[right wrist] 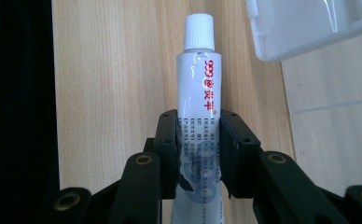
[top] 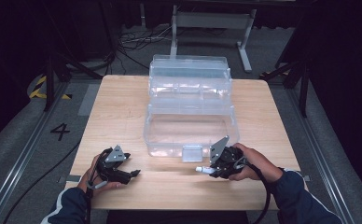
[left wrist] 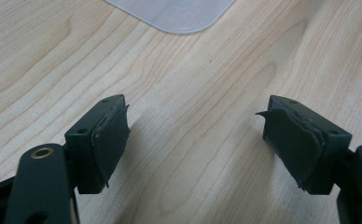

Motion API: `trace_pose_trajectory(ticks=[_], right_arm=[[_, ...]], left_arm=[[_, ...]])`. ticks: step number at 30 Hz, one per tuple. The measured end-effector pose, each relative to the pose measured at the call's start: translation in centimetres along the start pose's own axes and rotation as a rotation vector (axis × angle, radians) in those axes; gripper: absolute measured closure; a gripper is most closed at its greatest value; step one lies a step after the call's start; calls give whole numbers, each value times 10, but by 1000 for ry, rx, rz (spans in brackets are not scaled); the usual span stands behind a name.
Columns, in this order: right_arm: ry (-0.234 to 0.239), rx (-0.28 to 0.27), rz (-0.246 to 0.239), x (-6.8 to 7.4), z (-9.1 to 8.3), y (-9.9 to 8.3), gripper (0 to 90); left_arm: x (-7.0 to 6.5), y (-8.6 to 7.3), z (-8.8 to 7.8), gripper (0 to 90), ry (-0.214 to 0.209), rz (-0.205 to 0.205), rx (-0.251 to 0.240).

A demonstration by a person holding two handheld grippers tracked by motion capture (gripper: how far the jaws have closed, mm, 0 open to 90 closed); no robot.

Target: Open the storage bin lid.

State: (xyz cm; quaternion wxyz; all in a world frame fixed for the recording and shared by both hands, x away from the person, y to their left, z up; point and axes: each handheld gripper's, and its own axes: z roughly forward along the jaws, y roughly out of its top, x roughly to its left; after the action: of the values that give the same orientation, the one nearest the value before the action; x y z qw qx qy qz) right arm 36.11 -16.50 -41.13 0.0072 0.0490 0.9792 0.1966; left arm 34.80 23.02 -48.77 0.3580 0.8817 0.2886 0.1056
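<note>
A: What is held by the right hand-held gripper (right wrist: 198,154)?

B: A white tube (right wrist: 198,93) with a screw cap is clamped across its lower body between the pads, cap pointing away. It is carried just above the surface (top: 123,107) near the front edge, right of centre, just in front of the clear organiser box (top: 191,126).

A: How can the tube be expected to handle?

B: It is judged light and soft-walled, with a glossy skin that may slip. A firm squeeze could dent it or force paste toward the cap, so a moderate grip on the body is preferred.

A: And the left hand-held gripper (left wrist: 195,135)?

B: Its jaws are spread wide with nothing between them, near the front left corner.
</note>
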Motion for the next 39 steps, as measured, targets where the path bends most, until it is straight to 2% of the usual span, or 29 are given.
trace_pose_trajectory(ticks=[8, 16, 24, 39], right_arm=[[-20, -14, -5, 1, -7, -1, 708], [-56, -45, -7, -1, -30, -2, 708], [-71, -64, -13, -4, -51, 3, 708], [-127, -58, -47, -9, -84, 17, 708]], left_arm=[[-1, 0, 0, 225, 5, -4, 0], [-1, 0, 0, 224, 4, -4, -1], [-1, 0, 0, 224, 5, -4, -1], [-1, 0, 0, 224, 5, -4, 0]])
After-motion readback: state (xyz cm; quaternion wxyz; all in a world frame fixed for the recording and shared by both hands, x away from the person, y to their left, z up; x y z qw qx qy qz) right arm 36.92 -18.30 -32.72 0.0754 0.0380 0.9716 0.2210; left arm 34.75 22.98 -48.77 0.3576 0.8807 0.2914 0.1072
